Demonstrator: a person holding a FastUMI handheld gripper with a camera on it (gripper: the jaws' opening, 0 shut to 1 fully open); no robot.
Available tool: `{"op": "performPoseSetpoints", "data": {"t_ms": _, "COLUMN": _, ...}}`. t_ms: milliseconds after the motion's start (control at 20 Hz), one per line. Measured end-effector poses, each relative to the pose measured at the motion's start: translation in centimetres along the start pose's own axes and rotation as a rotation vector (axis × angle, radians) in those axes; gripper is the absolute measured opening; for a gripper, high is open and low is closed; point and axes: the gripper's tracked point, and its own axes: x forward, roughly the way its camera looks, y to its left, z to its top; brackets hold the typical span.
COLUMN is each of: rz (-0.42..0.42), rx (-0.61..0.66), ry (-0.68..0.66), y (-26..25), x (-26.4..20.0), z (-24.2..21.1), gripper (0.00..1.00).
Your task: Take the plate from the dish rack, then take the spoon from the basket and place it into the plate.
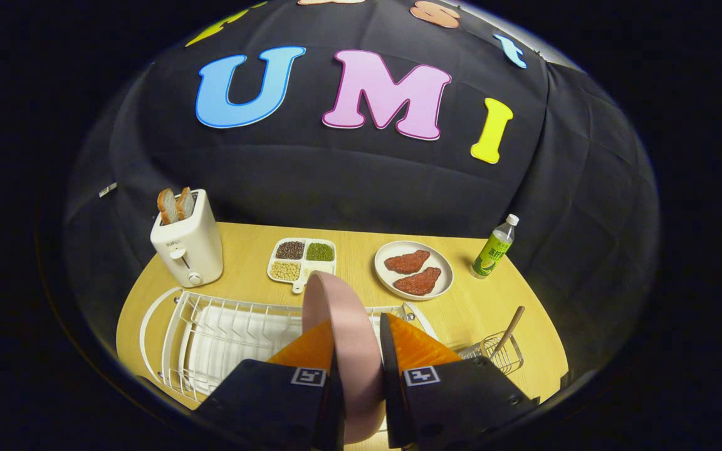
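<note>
A pink plate (343, 326) stands on edge between my two fingers, and my gripper (356, 338) is shut on its rim. The plate is held above the white wire dish rack (210, 332), which lies just ahead and to the left of the fingers. A small wire basket (500, 354) sits to the right of the fingers on the wooden table (499, 294), with a wooden-handled spoon (511, 329) leaning out of it.
Beyond the rack stand a white toaster (188, 247) with bread slices, a divided tray of beans (301, 258), a plate with two meat pieces (414, 269) and a green bottle (494, 247) at the far right.
</note>
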Motion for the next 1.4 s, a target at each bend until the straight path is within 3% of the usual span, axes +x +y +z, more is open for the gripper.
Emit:
{"op": "performPoseSetpoints", "data": {"t_ms": 350, "rz": 0.083, "rx": 0.083, "ry": 0.032, "y": -2.6, "x": -1.8, "z": -0.7, "gripper": 0.28}}
{"op": "performPoseSetpoints", "data": {"t_ms": 700, "rz": 0.22, "rx": 0.174, "ry": -0.003, "y": -8.8, "x": -8.0, "z": -1.8, "gripper": 0.27}}
{"op": "performPoseSetpoints", "data": {"t_ms": 1200, "rz": 0.443, "rx": 0.268, "ry": 0.218, "y": -17.2, "x": -12.6, "z": -14.4, "gripper": 0.27}}
{"op": "performPoseSetpoints", "data": {"t_ms": 1400, "rz": 0.496, "rx": 0.227, "ry": 0.312, "y": -20.3, "x": -11.7, "z": -18.8, "gripper": 0.27}}
